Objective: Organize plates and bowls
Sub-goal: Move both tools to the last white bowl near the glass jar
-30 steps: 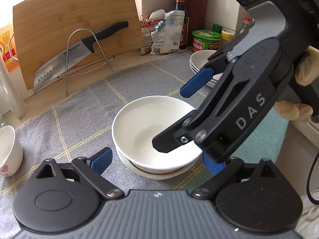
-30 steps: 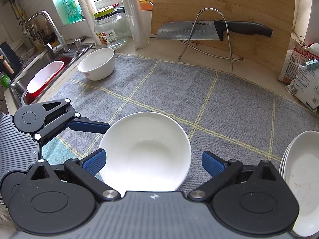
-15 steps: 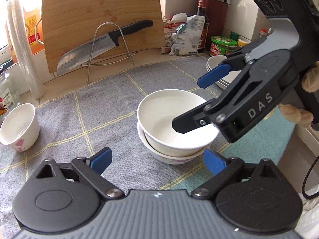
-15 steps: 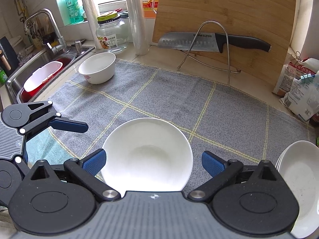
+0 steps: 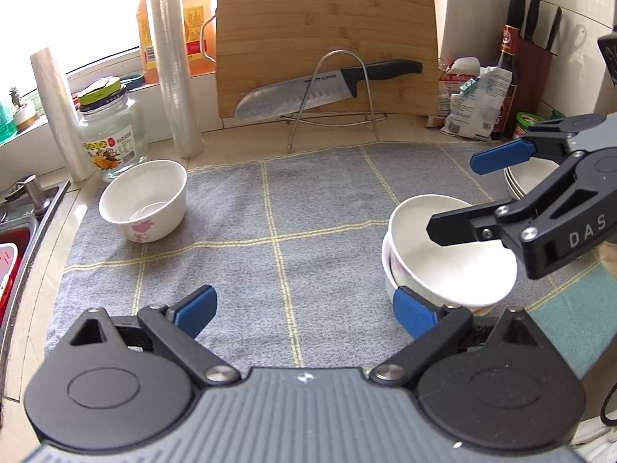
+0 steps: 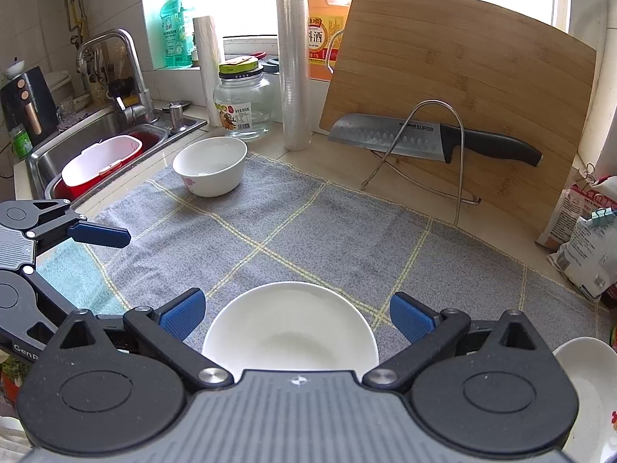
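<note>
**Left wrist view: both tongs loose, one bowl waiting across the cloth**

Left wrist view first: the left gripper (image 5: 304, 308) hangs spread wide over bare grey cloth (image 5: 320, 208), nothing between its blue pads. Off to its right, the right gripper (image 5: 459, 196) sits just above the stacked bowls (image 5: 447, 266), one bowl nested in another, and its jaws are spread too, one black finger reaching over the rim without visibly pressing on it. The right wrist view agrees: blue pads well apart either side of the top bowl, gripping nothing.

Moving outward, the lone bowl (image 5: 144, 204) with the pink flower print stands near the far left edge of the cloth, close to the sink (image 6: 88, 135) and the glass jar (image 5: 110, 135). My read is that it is the next candidate for the stack. A pile of plates (image 5: 532, 181) sits behind the right gripper.

Now the hazards, as I judge them. The nested pair looks slightly off-centre, so a nudge from that overhanging finger as it lifts away could tip or skid the top bowl. The lone bowl is smooth and thick-walled; a pinch on the rim alone could let it slip or swing. It also sits near the counter edge by the sink, so a clumsy approach could shove it off the cloth. The knife (image 5: 320, 88) on its wire stand is well apart, no immediate threat.
</note>
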Motion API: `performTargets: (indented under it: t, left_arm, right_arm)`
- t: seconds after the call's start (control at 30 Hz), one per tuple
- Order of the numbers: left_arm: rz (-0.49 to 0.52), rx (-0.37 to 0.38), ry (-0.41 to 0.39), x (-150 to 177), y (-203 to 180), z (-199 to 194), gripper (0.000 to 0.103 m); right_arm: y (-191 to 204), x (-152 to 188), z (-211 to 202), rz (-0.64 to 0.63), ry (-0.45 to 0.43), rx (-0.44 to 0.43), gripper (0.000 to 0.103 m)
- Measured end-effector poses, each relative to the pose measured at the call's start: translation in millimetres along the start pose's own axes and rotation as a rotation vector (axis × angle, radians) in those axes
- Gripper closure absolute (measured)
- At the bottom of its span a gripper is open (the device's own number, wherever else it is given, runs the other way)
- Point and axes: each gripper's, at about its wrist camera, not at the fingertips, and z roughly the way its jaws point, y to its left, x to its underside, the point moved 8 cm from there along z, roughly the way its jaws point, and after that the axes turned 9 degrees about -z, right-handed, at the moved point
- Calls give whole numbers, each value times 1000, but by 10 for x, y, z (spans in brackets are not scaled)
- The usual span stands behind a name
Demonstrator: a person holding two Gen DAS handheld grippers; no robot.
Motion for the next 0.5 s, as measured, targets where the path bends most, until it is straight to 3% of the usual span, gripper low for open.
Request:
performTargets:
  t: [0.2, 0.33, 0.5]
  left_arm:
    - [-14, -31, -10, -91, 312, 52, 5]
    - [-10, 5, -3, -113, 565, 81, 5]
    - [69, 13, 4, -212, 922, 110, 5]
  right_arm:
    - [115, -125, 0, -8, -12, 28, 0]
    - [276, -214, 40, 2, -10, 50, 0]
    - [599, -392, 140, 27, -9, 60, 0]
